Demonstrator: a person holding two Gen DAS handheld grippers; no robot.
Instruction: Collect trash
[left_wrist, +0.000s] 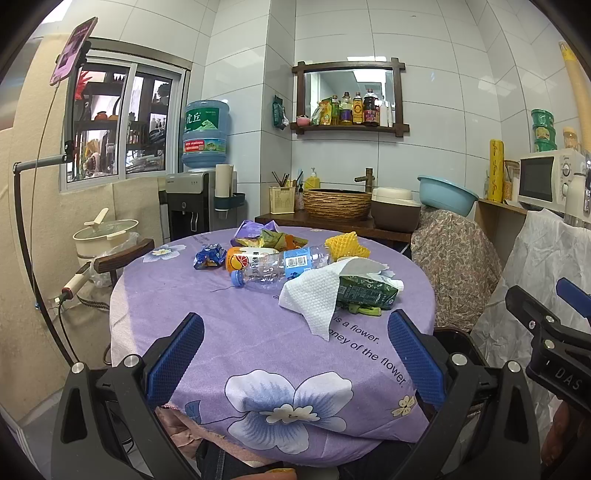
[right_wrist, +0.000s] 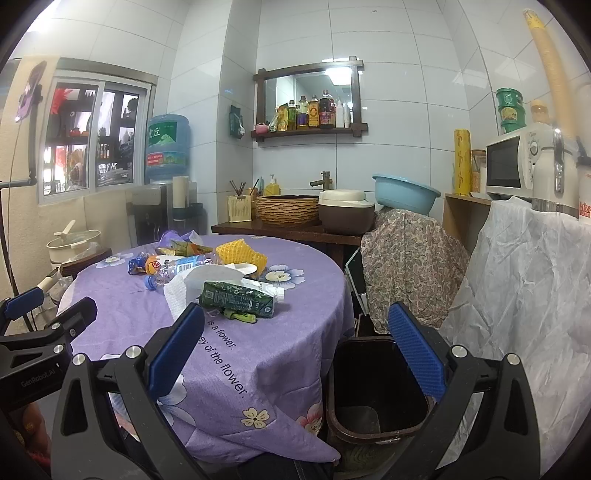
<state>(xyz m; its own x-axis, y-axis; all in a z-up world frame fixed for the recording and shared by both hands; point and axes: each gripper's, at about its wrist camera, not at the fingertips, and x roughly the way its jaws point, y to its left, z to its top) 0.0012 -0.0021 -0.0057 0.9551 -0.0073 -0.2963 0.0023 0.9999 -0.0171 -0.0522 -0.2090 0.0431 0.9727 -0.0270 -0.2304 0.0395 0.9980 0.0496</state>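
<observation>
Trash lies on a round table with a purple flowered cloth (left_wrist: 236, 325): a green carton (left_wrist: 365, 291) under a white paper towel (left_wrist: 314, 295), a clear plastic bottle (left_wrist: 280, 266), yellow foam netting (left_wrist: 347, 245), a blue wrapper (left_wrist: 208, 256) and more wrappers behind. The carton (right_wrist: 240, 299) and netting (right_wrist: 240, 253) show in the right wrist view too. A dark empty bin (right_wrist: 373, 387) stands on the floor right of the table. My left gripper (left_wrist: 295, 354) is open over the table's near part. My right gripper (right_wrist: 295, 347) is open above the table's right edge and the bin.
A floral-covered object (right_wrist: 410, 266) and a white plastic sheet (right_wrist: 524, 288) stand right of the bin. A counter with a woven basin (left_wrist: 338, 203), rice cooker (left_wrist: 393, 208) and blue bowl (left_wrist: 445, 194) is behind the table. A chair with a pot (left_wrist: 107, 236) is at left.
</observation>
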